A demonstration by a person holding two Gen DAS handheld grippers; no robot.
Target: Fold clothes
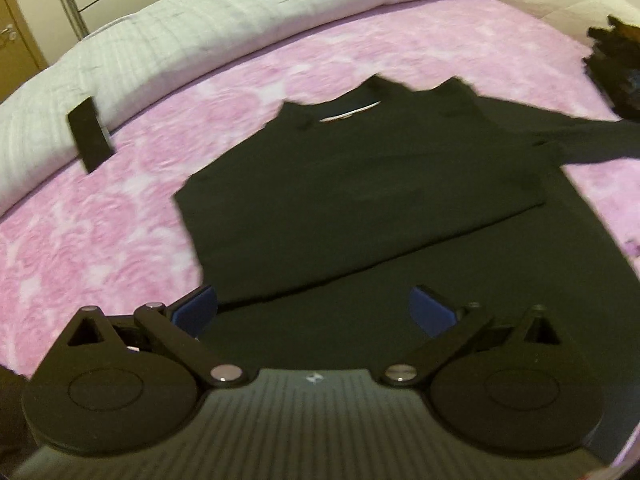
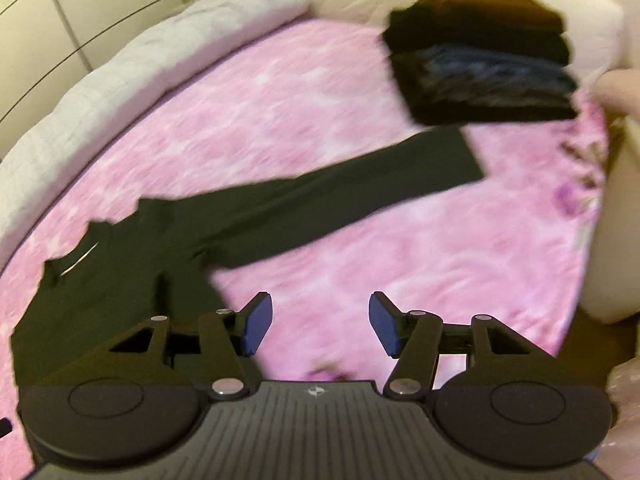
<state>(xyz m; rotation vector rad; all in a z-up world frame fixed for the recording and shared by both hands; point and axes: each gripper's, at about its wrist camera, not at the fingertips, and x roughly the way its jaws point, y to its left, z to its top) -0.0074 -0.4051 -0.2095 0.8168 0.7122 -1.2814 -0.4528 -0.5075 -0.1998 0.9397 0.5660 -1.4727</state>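
Left gripper (image 1: pixel 314 312) wide open, empty, over the black shirt (image 1: pixel 360 184), which lies flat on the pink bedspread (image 1: pixel 100 232), left side folded in. Right gripper (image 2: pixel 320 326) open, empty; 1 sleeve (image 2: pixel 360 184) outstretched. Suggest pinching the cuff, laying it across the body, smoothing.

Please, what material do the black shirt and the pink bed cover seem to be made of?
Black shirt: probably thin knit fabric such as cotton jersey; matte, lies flat and limp, its sleeve drapes softly. Pink bed cover: looks like plush fleece, with a soft mottled surface, though motion blur leaves this uncertain.
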